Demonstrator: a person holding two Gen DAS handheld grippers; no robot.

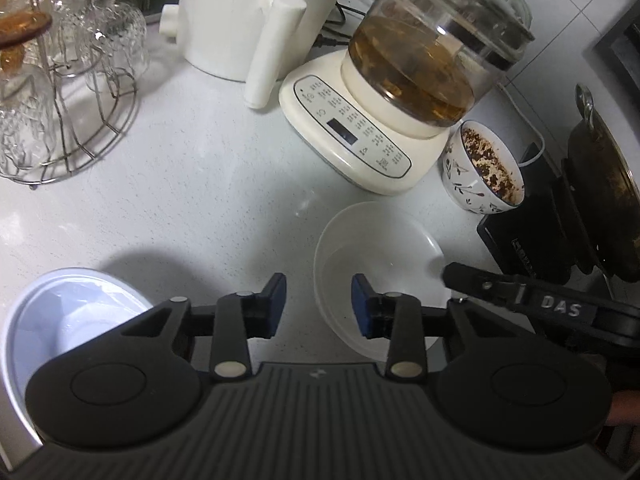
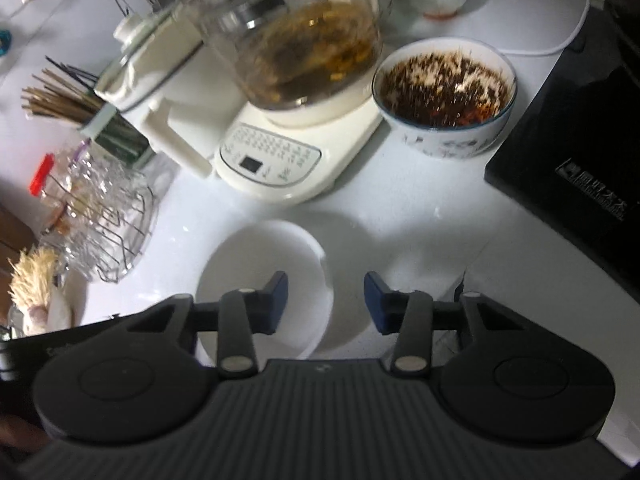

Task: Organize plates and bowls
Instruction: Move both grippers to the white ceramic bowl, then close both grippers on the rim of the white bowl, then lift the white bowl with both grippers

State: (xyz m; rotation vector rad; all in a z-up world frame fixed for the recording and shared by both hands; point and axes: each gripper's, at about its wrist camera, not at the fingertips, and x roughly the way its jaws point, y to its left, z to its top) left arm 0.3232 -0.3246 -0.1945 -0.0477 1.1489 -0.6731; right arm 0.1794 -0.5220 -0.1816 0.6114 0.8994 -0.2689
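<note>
A plain white bowl (image 1: pixel 380 256) (image 2: pixel 260 264) sits upright on the white counter in front of both grippers. My left gripper (image 1: pixel 319 304) straddles its left rim, one blue pad inside the bowl and one outside, with a gap on both sides. My right gripper (image 2: pixel 326 300) straddles the opposite rim the same way, open. A black finger (image 1: pixel 460 276) of the right gripper shows over that rim in the left wrist view. A second white bowl (image 1: pixel 60 320) stands at the lower left. A patterned bowl (image 1: pixel 486 168) (image 2: pixel 444 96) with dark residue sits behind.
A glass kettle on a cream base (image 1: pixel 360 136) (image 2: pixel 276 160) stands just behind the white bowl. A white appliance (image 1: pixel 248 20), a wire rack of glasses (image 1: pixel 68 112) (image 2: pixel 100 216), a black cooker (image 1: pixel 532 220) (image 2: pixel 572 168) with a dark pot (image 1: pixel 604 184), and chopsticks (image 2: pixel 60 100) crowd the counter.
</note>
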